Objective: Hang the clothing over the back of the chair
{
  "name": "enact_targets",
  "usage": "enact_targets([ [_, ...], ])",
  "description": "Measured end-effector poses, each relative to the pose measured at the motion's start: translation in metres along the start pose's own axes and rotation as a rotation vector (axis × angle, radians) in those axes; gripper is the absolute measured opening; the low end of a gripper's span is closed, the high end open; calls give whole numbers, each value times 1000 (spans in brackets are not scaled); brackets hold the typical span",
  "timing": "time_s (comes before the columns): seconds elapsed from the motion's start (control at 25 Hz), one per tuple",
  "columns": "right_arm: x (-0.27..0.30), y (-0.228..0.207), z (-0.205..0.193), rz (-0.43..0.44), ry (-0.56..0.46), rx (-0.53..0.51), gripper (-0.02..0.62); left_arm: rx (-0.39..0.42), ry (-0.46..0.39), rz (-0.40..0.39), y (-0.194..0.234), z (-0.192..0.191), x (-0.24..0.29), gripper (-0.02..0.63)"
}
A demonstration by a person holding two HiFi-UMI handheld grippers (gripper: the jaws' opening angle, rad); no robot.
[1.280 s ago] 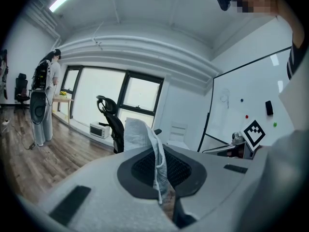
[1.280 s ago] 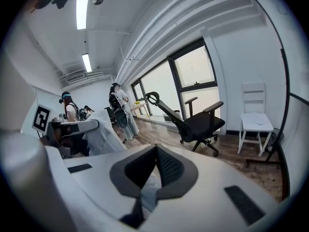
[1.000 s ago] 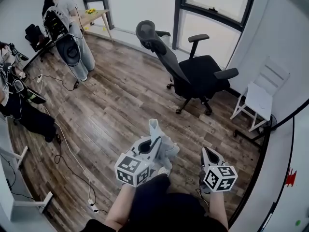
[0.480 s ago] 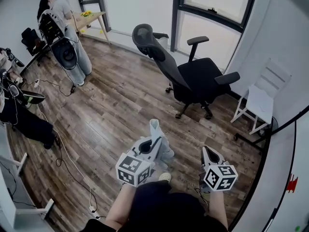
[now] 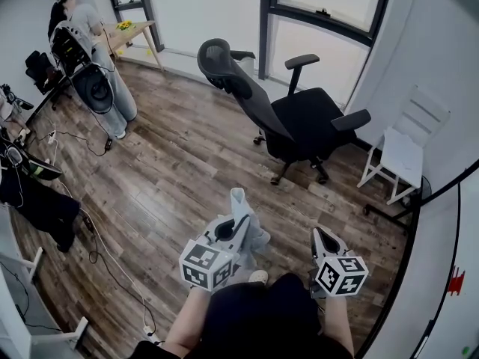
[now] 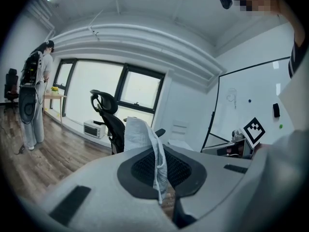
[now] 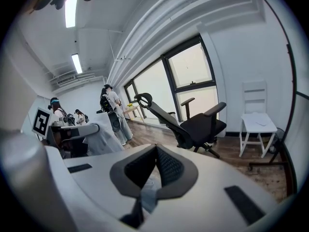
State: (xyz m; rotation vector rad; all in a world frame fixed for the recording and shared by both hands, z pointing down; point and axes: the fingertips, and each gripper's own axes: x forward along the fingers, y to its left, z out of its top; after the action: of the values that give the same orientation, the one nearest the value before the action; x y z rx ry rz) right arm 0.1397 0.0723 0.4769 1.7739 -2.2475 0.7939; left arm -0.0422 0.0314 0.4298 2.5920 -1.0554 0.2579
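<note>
My left gripper [image 5: 238, 221] is shut on a pale grey-white piece of clothing [image 5: 241, 204], low in the head view. In the left gripper view the clothing [image 6: 137, 134] stands up from between the jaws and hangs down through them. My right gripper [image 5: 321, 235] is beside it on the right. Its jaws meet at the tips [image 7: 156, 148], and I see nothing held there. The black office chair [image 5: 303, 118] stands ahead across the floor, apart from both grippers. Its mesh back and headrest [image 5: 224, 69] lean to the left. The chair [image 6: 110, 122] also shows in the left gripper view, and the chair [image 7: 190, 124] in the right gripper view.
A small white chair [image 5: 404, 155] stands by the right wall. A person with black gear [image 5: 93, 66] stands at the back left near a wooden table [image 5: 131, 30]. Cables [image 5: 105, 238] run over the wooden floor on the left. Windows line the far wall.
Both grippers and the clothing have come a little nearer the chair over the floor, and the room has shifted left in the head view. Both grips look the same.
</note>
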Motion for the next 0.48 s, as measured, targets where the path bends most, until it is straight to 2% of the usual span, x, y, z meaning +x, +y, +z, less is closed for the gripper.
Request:
enact_targets([
  [0.24,2,-3,-6,-2,21,4,0,9,6,19,5,-5,-4,8],
  [0.48,18,-2,0,36,22,43,0,-9,21,70,24,-6,-1,8],
])
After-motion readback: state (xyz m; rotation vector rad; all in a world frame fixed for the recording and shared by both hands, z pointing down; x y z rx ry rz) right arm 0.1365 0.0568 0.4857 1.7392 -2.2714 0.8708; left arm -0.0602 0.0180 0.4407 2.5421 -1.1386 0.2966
